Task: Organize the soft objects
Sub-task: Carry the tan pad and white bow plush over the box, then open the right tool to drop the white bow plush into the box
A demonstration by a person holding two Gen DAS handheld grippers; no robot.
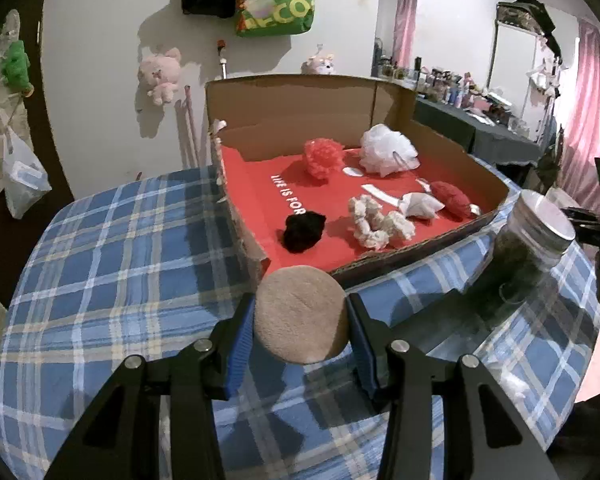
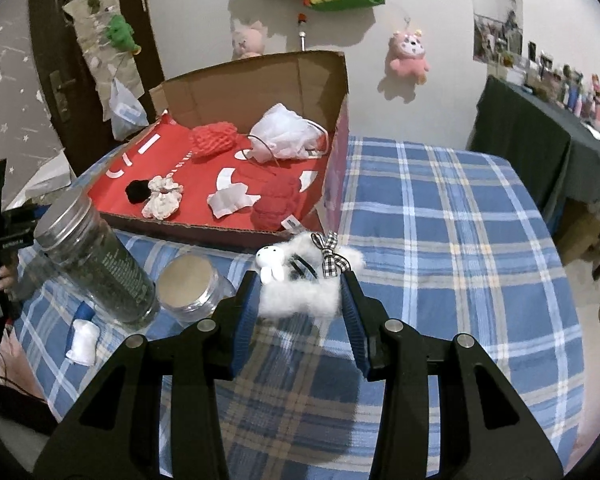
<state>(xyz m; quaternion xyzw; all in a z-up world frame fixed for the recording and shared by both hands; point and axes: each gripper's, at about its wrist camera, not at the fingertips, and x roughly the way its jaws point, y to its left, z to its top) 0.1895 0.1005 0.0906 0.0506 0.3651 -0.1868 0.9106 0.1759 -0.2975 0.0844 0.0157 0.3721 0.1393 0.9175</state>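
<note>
My left gripper [image 1: 301, 316] is shut on a round beige sponge puff [image 1: 300, 312], held just before the near corner of the cardboard box [image 1: 300, 96]. The box's red floor holds a black scrunchie [image 1: 302, 230], a cream scrunchie [image 1: 378, 222], a white cloth [image 1: 420, 204], a red knit piece [image 1: 452, 198], a coral loofah [image 1: 323, 156] and a white loofah [image 1: 388, 148]. My right gripper [image 2: 298, 292] is shut on a fluffy white hair clip [image 2: 304, 276] with a checked bow, just before the box's [image 2: 260, 80] near wall.
The table wears a blue plaid cloth [image 2: 440, 220]. A tall glass jar [image 2: 96, 256] with a metal lid, a short jar [image 2: 190, 284] and a small white pouch [image 2: 82, 340] stand left of my right gripper. The tall jar also shows in the left wrist view [image 1: 536, 236].
</note>
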